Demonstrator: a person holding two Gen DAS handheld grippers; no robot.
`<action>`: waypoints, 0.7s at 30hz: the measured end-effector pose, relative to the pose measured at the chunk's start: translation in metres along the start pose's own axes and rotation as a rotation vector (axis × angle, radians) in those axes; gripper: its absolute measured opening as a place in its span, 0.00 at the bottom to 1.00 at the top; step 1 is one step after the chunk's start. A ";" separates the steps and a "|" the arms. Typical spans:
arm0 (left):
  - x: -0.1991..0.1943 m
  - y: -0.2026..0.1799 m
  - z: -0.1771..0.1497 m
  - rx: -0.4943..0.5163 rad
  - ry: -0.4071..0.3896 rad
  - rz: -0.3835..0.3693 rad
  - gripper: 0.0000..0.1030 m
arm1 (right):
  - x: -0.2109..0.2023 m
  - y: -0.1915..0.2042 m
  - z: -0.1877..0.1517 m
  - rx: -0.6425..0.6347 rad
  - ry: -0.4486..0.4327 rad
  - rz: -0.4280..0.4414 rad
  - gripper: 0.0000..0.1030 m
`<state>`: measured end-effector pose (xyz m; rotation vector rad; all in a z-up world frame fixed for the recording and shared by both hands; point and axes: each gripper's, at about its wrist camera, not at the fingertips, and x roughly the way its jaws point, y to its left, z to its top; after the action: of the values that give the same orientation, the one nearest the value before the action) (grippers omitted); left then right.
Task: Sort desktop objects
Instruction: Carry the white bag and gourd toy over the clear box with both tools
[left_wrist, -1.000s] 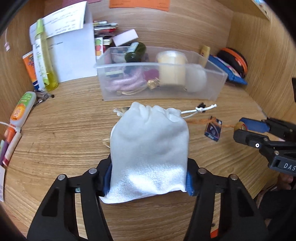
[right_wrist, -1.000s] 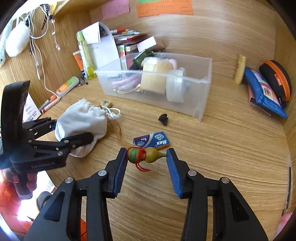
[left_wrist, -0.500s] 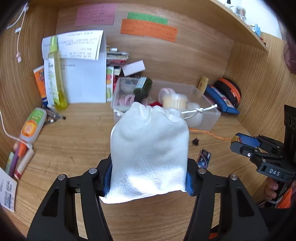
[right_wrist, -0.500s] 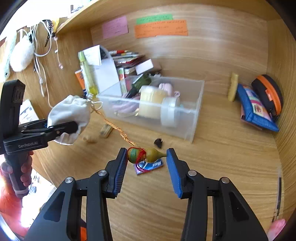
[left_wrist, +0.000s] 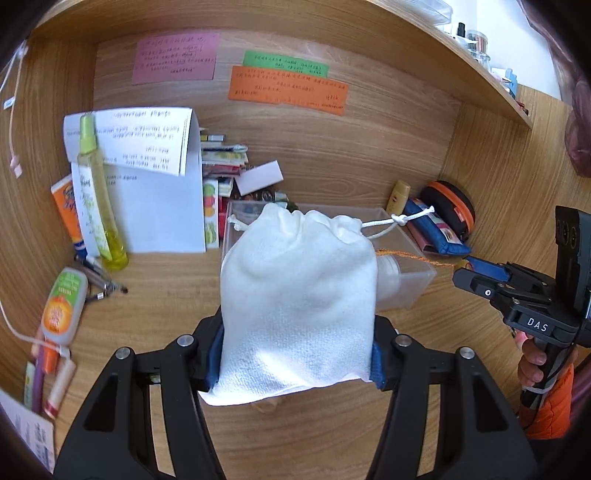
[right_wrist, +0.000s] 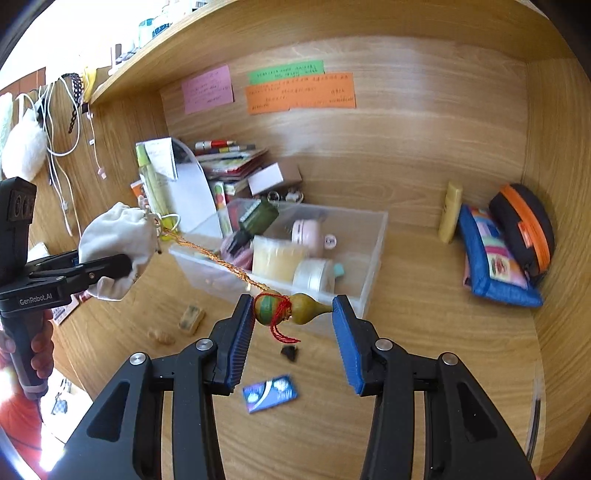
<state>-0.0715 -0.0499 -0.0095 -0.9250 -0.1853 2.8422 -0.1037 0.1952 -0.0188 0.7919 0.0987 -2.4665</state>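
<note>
We hold the left gripper (left_wrist: 295, 354) clamped on a white drawstring pouch (left_wrist: 297, 299), its blue pads pressed against the pouch's lower sides. The pouch stands upright between the fingers, its gathered mouth at twelve o'clock, and a white cord (left_wrist: 397, 220) with a knot sticks out toward two o'clock. In the right wrist view the same pouch (right_wrist: 118, 243) hangs at nine o'clock, well above the desk (right_wrist: 424, 332).

Our right gripper (right_wrist: 294, 312) is clamped on a small gourd charm (right_wrist: 291, 308), held lengthwise: the striped green bulb touches the left pad and the narrow stem tip touches the right one. A red tassel (right_wrist: 279, 328) dangles from the gourd's waist. A braided orange cord (right_wrist: 214, 256) runs taut from the charm toward ten o'clock, up to the mouth of the pouch, so the two things are tied together across the gap between our hands. In the left wrist view that cord (left_wrist: 413, 255) leaves the pouch toward three o'clock and reaches the right gripper (left_wrist: 466, 269).

Behind both sits a clear plastic box (right_wrist: 369, 251) holding jars and a dark green bottle. On the desk below the charm, at six o'clock, lie a small black piece (right_wrist: 290, 352) and a blue packet (right_wrist: 270, 392). Two small tan bits (right_wrist: 192, 319) lie at eight o'clock. A blue pencil case (right_wrist: 495, 258) leans at three o'clock.
</note>
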 end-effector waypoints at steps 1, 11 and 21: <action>0.002 0.001 0.003 0.003 -0.001 -0.003 0.57 | 0.001 0.000 0.002 -0.003 -0.002 -0.002 0.39; 0.037 -0.002 0.034 0.041 0.002 -0.012 0.57 | 0.036 -0.005 0.037 -0.025 0.012 -0.013 0.39; 0.088 -0.011 0.059 0.082 0.037 -0.033 0.57 | 0.076 -0.016 0.063 -0.019 0.043 -0.036 0.39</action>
<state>-0.1756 -0.0278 -0.0102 -0.9481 -0.0784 2.7773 -0.1959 0.1584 -0.0110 0.8426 0.1527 -2.4787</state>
